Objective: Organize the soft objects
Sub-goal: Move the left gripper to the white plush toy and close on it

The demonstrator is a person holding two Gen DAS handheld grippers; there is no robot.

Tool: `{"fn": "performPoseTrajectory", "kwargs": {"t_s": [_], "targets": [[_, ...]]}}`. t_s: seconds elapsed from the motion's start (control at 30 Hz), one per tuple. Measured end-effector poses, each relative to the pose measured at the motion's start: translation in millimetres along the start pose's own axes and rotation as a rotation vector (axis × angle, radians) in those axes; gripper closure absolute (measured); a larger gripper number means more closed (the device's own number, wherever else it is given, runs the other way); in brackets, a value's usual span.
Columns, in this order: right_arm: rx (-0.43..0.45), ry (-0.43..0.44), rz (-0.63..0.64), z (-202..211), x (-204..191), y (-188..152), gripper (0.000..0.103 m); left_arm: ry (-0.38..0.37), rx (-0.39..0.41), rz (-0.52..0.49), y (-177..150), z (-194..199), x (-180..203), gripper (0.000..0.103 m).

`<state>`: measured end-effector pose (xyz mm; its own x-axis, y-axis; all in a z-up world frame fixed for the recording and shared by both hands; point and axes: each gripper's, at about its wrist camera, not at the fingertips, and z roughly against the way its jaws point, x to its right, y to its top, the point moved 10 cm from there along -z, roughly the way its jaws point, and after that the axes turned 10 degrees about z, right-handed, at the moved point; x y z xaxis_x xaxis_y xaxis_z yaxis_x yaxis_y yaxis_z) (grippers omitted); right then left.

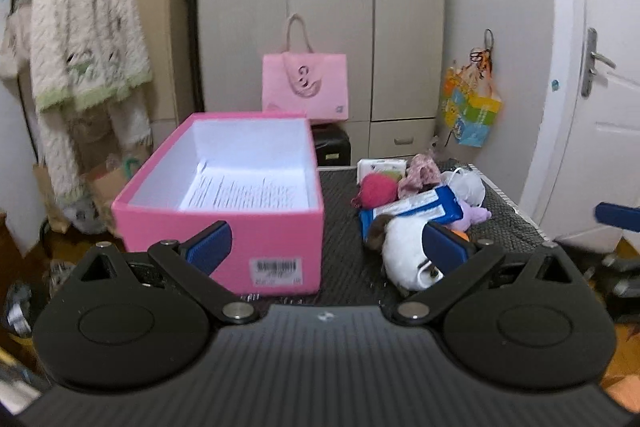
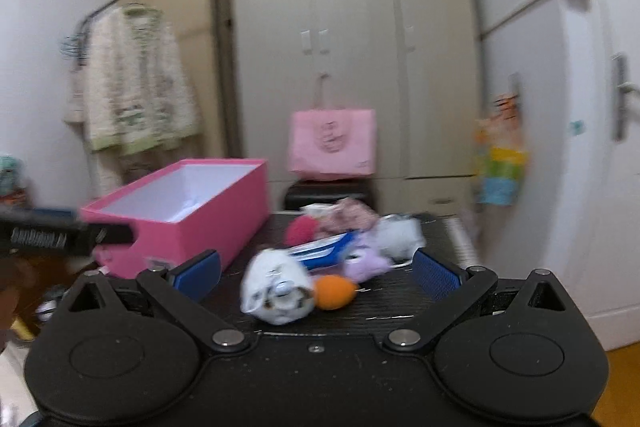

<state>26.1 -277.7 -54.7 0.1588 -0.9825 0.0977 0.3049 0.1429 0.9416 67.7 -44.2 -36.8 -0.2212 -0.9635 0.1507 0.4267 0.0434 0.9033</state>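
Observation:
An open pink box (image 1: 224,211) with a printed sheet inside sits on the left of a black table (image 1: 340,211). Right of it lies a heap of soft things: a white plush toy (image 1: 404,251), a blue-and-white pack (image 1: 416,207), a red ball-shaped plush (image 1: 376,190), a purple plush (image 1: 472,213) and pink fabric (image 1: 420,173). My left gripper (image 1: 328,247) is open, facing the box's front and the heap. In the right wrist view the right gripper (image 2: 316,273) is open just short of the white plush toy (image 2: 276,291) and an orange plush (image 2: 334,291), with the pink box (image 2: 180,215) to the left.
A pink tote bag (image 1: 305,87) hangs on the beige wardrobe (image 1: 320,7) behind the table. A knitted cardigan (image 1: 86,39) hangs on a rack at left. A colourful bag (image 1: 472,107) hangs by the white door (image 1: 592,87). Clutter lies on the floor at lower left.

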Motion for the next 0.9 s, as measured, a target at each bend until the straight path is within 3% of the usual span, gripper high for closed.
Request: {"fn": "performPoseTrajectory", "kwargs": {"t_s": [0.13,0.23,0.43,0.63,0.77,0.9], "targets": [[-0.009,0.018,0.077,-17,-4,-2,0.0,-0.046,-0.016,-0.077,3,-14,20,0.003],[0.0,0.074,0.102,-27,-10,-3,0.0,-0.112,-0.048,-0.116,0,-24,36,0.003],[-0.035,0.181,0.125,-58,-24,-17,0.005,-0.15,-0.07,-0.206,-7,-47,64,0.004],[-0.055,0.226,0.075,-89,-24,-40,0.014,-0.199,-0.183,-0.189,-24,-84,74,0.011],[-0.041,0.233,0.107,-99,-25,-45,0.019,-0.259,-0.28,-0.16,-41,-103,79,0.021],[-0.041,0.264,0.142,-102,-35,-49,0.023,-0.27,-0.344,-0.129,-52,-118,76,0.022]]}}
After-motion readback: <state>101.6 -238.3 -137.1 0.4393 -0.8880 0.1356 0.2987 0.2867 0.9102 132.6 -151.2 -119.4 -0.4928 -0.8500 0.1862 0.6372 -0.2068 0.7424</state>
